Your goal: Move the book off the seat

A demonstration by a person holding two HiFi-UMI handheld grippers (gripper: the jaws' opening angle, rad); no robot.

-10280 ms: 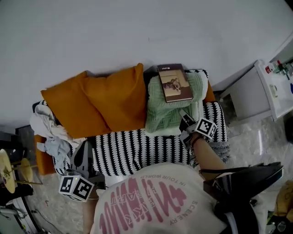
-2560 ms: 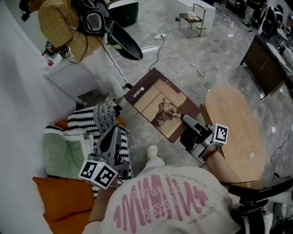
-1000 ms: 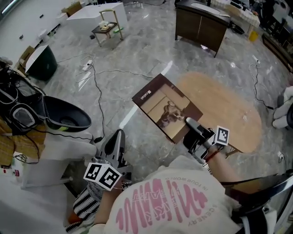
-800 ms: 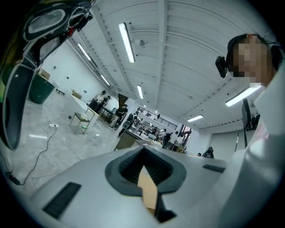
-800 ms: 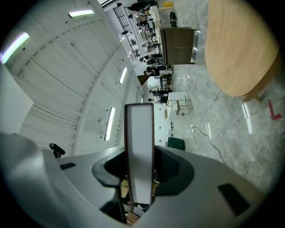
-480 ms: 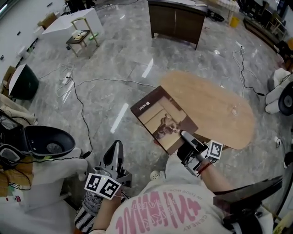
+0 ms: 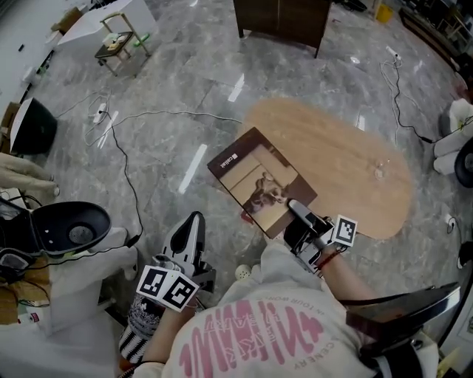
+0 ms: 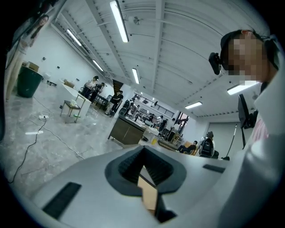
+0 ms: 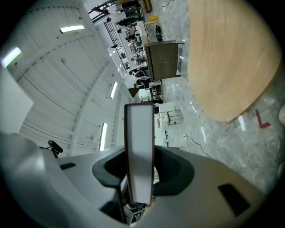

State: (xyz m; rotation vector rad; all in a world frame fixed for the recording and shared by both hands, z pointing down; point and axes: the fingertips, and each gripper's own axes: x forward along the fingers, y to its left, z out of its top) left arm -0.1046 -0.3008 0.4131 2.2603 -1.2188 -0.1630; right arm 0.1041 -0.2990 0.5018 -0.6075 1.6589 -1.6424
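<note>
The book (image 7: pixel 259 181), brown with a tan cover picture, is off the seat and held flat in the air by its near corner. My right gripper (image 7: pixel 293 212) is shut on it; in the right gripper view its white page edge (image 9: pixel 139 151) stands clamped between the pads. The book's far side hangs over the near edge of an oval wooden table (image 7: pixel 332 159), the rest over grey marble floor. My left gripper (image 7: pixel 192 221) is held low at the left, jaws together, holding nothing. The seat is out of view.
A dark wooden cabinet (image 7: pixel 281 15) stands beyond the table. A small side table (image 7: pixel 118 44) and a dark bin (image 7: pixel 33 125) are far left, and cables (image 7: pixel 148 118) trail across the floor. A black dish-shaped device (image 7: pixel 63 229) sits near left. Several people stand far off (image 8: pixel 95 87).
The view has swung round, so the table now lies right under the book's far side. The right gripper still holds the book. The left gripper stays low and shut.
</note>
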